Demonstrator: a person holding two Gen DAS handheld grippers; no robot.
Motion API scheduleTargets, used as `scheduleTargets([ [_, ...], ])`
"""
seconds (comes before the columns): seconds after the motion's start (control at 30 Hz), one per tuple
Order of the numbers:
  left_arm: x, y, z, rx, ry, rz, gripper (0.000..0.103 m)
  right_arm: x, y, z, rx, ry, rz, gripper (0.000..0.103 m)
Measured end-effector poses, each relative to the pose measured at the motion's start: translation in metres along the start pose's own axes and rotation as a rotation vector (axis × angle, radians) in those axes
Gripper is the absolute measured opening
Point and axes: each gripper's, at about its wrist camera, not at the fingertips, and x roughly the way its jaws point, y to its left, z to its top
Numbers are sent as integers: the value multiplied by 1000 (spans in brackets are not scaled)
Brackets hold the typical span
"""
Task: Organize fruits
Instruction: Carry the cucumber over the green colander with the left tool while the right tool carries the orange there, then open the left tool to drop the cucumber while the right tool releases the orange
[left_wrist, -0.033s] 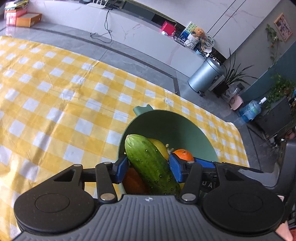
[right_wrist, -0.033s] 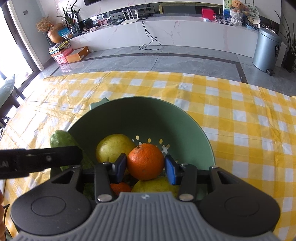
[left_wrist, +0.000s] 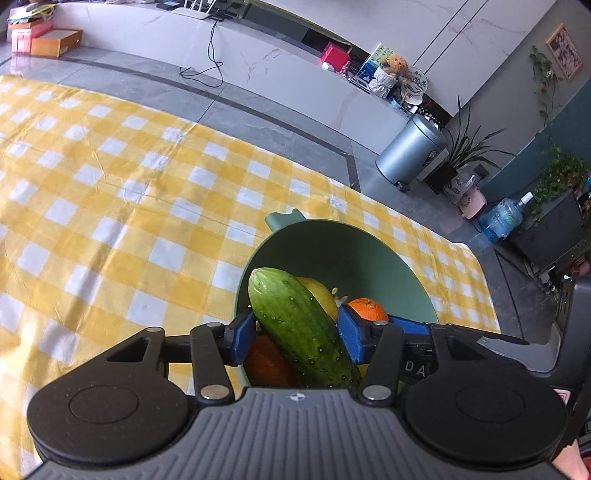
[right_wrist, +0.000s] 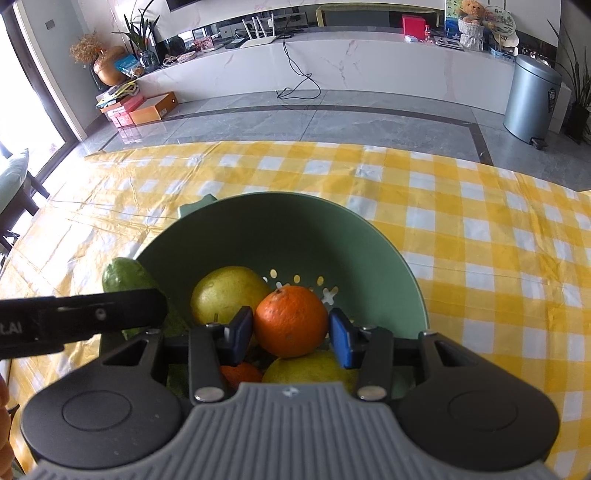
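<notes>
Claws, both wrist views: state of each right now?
Left claw: closed on the cucumber, over the green bowl.
Right claw: closed on the orange, over the same bowl.

The bumpy green cucumber (left_wrist: 303, 325) is disappearing behind the grey gripper housing, its lower end hidden at lower centre.

Nothing has changed

We compared both wrist views with the earlier pictures and found no difference. The left gripper (left_wrist: 295, 336) clamps the cucumber (left_wrist: 299, 325) at the same spot and the same tilt. The right gripper (right_wrist: 291, 338) pinches the orange (right_wrist: 291, 321) exactly as before. The green bowl (right_wrist: 280, 229), the fruit lying in it and the checked cloth (right_wrist: 480, 229) line up edge for edge with where they were, so we have no shift to report.
</notes>
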Motion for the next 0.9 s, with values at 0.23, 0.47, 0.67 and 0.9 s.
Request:
scheduleTargets([
  [0.23, -1, -2, 2, 11, 1, 9, 57, -8, -9, -3, 28, 3, -9, 44],
  [0.47, -9, -6, -1, 28, -13, 27, 64, -22, -12, -4, 63, -22, 15, 43],
  [0.67, -29, -16, -3, 64, -40, 14, 69, -44, -3, -8, 51, -52, 15, 46],
  [0.9, -57, -35, -14, 135, -73, 23, 69, -75, 11, -24, 18, -99, -24, 52],
])
